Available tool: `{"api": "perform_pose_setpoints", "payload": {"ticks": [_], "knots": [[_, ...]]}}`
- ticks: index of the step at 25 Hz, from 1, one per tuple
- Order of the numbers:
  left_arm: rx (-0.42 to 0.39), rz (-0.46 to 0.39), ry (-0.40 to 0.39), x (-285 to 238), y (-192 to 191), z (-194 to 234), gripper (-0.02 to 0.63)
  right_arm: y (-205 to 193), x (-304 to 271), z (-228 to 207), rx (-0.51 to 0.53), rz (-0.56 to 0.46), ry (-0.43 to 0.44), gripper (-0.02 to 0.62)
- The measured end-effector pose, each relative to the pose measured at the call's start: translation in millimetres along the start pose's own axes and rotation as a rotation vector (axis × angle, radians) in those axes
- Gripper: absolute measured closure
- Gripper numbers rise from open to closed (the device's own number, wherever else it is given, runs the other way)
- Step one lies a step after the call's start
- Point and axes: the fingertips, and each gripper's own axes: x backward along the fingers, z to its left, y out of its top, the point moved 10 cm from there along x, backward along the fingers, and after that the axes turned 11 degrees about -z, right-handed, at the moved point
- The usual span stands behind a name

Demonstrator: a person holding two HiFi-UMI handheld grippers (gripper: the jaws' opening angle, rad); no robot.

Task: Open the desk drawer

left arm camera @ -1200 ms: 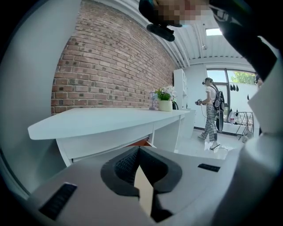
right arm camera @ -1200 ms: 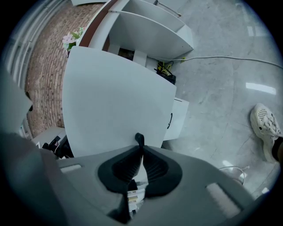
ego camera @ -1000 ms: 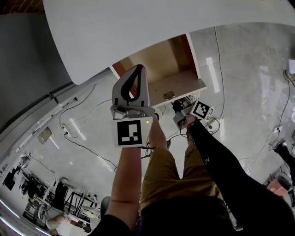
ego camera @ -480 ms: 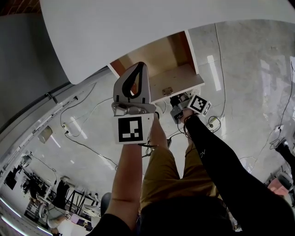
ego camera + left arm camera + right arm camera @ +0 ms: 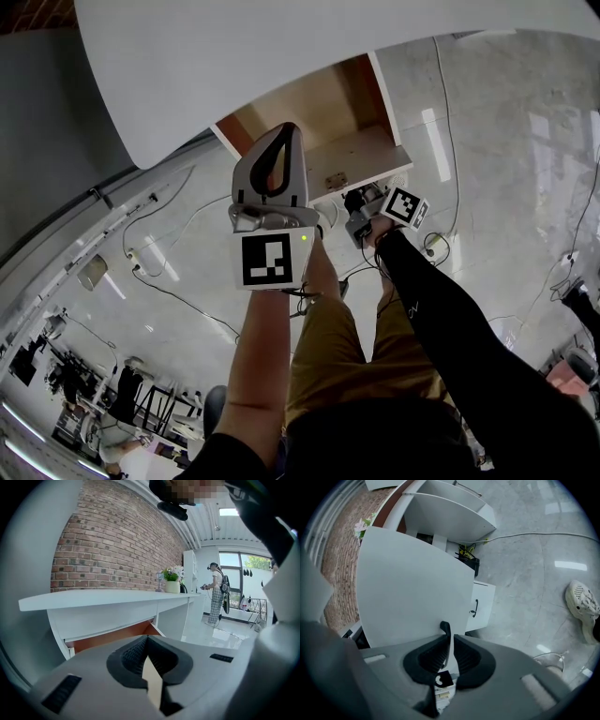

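Hardly anything has moved in the last second. In the head view both grippers and the drawer (image 5: 361,155) sit a touch higher in frame. The drawer stands about as far out from under the white desk (image 5: 281,56) as before, its wooden inside showing.

Each gripper's cube carries a black-and-white square marker (image 5: 273,260). A small white mark on the black sleeve (image 5: 441,328) may be a logo, but it is too small to read.

The right gripper (image 5: 356,202) is at the drawer's white front, its jaws closed onto the thin dark handle (image 5: 446,629). The left gripper (image 5: 281,136) hangs in front of the drawer's left side, apart from it. Its jaws are pressed together on nothing, and the drawer's opening lies just beyond its tips.
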Motion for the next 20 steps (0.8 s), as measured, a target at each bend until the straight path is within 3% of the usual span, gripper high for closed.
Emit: {"api": "perform_pose_setpoints", "payload": {"ticks": [3, 7, 9, 15, 20], "knots": [[-0.006, -0.004, -0.005, 1.1, 0.9, -2.4, 0.597, 0.7, 1.8, -4.7, 0.020, 0.017, -0.048, 0.489], [-0.011, -0.011, -0.011, 1.8, 0.8, -7.2, 0.597, 3.7, 11.6, -15.3, 0.106, 0.003, -0.152, 0.235], [-0.014, -0.011, -0.017, 1.6, 0.0, -9.2, 0.597, 6.2, 14.6, -15.2, 0.166, 0.013, -0.163, 0.160], [-0.022, -0.012, -0.023, 2.3, -1.1, -18.6, 0.597, 22.2, 16.8, -1.3, 0.414, 0.121, -0.137, 0.158], [-0.011, -0.010, -0.013, 5.2, 6.2, -25.5, 0.597, 52.1, 32.2, 15.8, 0.584, 0.120, -0.134, 0.158]]}}
